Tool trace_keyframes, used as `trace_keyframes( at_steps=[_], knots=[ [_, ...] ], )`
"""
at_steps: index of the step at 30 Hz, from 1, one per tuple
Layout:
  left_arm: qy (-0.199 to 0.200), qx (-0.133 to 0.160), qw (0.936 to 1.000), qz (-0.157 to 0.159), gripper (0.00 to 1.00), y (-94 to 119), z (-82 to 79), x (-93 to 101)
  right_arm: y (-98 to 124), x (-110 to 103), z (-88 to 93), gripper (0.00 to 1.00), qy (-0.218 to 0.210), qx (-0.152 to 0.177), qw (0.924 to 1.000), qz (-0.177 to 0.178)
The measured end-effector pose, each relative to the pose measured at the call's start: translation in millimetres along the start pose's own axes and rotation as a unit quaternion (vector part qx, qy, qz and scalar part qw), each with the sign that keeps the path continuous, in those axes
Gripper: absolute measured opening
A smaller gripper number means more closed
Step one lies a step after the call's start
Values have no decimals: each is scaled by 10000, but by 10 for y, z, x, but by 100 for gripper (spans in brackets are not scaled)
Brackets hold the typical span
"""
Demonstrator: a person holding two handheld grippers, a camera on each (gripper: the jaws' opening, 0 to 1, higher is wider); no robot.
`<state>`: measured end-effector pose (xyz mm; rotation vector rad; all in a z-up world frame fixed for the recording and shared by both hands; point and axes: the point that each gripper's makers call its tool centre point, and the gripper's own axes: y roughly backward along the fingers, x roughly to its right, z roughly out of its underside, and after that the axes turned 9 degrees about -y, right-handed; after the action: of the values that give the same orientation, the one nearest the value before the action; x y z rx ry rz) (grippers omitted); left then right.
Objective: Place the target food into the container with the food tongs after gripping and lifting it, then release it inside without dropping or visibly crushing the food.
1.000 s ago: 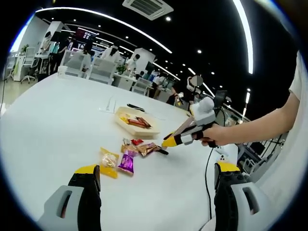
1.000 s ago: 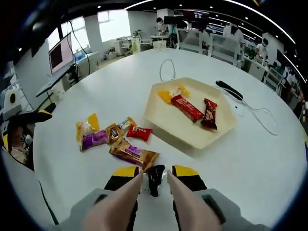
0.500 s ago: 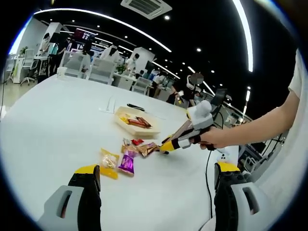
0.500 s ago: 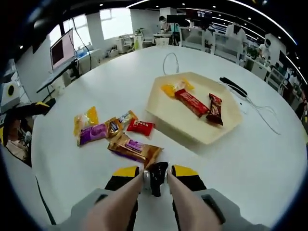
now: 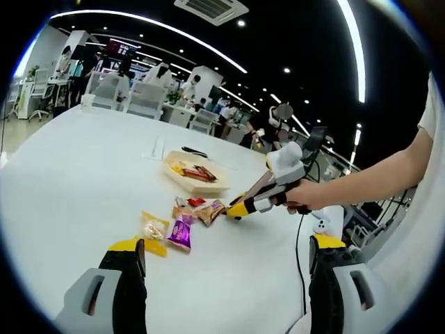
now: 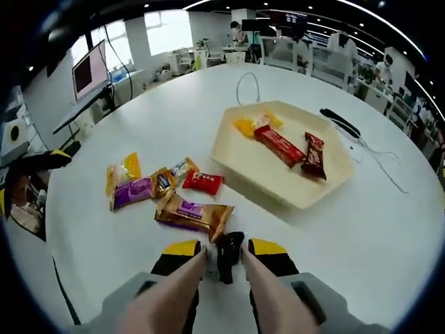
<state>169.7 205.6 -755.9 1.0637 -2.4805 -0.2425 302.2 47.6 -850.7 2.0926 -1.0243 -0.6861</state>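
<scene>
My right gripper is shut on beige food tongs whose black tips sit close together on the table, touching the near edge of a brown and purple snack bar. Nothing is between the tips. Beyond it lie a red packet, a purple packet and a yellow packet. The cream hexagonal tray holds a red bar, a dark red bar and yellow sweets. In the left gripper view, the right gripper points at the snack pile. My left gripper is open, above the table.
A white cable loop and a black object lie past the tray on the round white table. A person's arm holds the right gripper. Desks, chairs and people fill the office behind.
The right gripper and tongs have moved forward to the brown and purple bar, so the tips now touch its near edge. The left gripper has stayed put.
</scene>
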Motion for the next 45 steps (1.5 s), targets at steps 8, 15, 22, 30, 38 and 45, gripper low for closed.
trace_keyframes(
  at_steps=[8, 15, 22, 30, 38, 45],
  knots=[
    [40, 6, 10000, 59, 99, -49, 44, 52, 5, 0, 1, 27, 79, -18, 9999, -74],
    [-4, -37, 9999, 135, 99, -67, 45, 82, -17, 0, -21, 27, -1, -20, 10000, 10],
    [-24, -117, 9998, 175, 99, -141, 108, 132, -32, -12, -19, 24, -22, -128, 9998, 171],
    [-54, -126, 9995, 285, 99, -187, 86, 224, -26, -9, -11, 18, -217, -59, 9997, 139],
    [-37, -118, 9996, 255, 99, -175, 78, 198, -14, -29, 6, 18, -793, -60, 9968, -59],
    [-29, -55, 9999, 159, 99, -121, 30, 129, 33, -67, 58, 18, -800, -73, 9968, -53]
  ],
)
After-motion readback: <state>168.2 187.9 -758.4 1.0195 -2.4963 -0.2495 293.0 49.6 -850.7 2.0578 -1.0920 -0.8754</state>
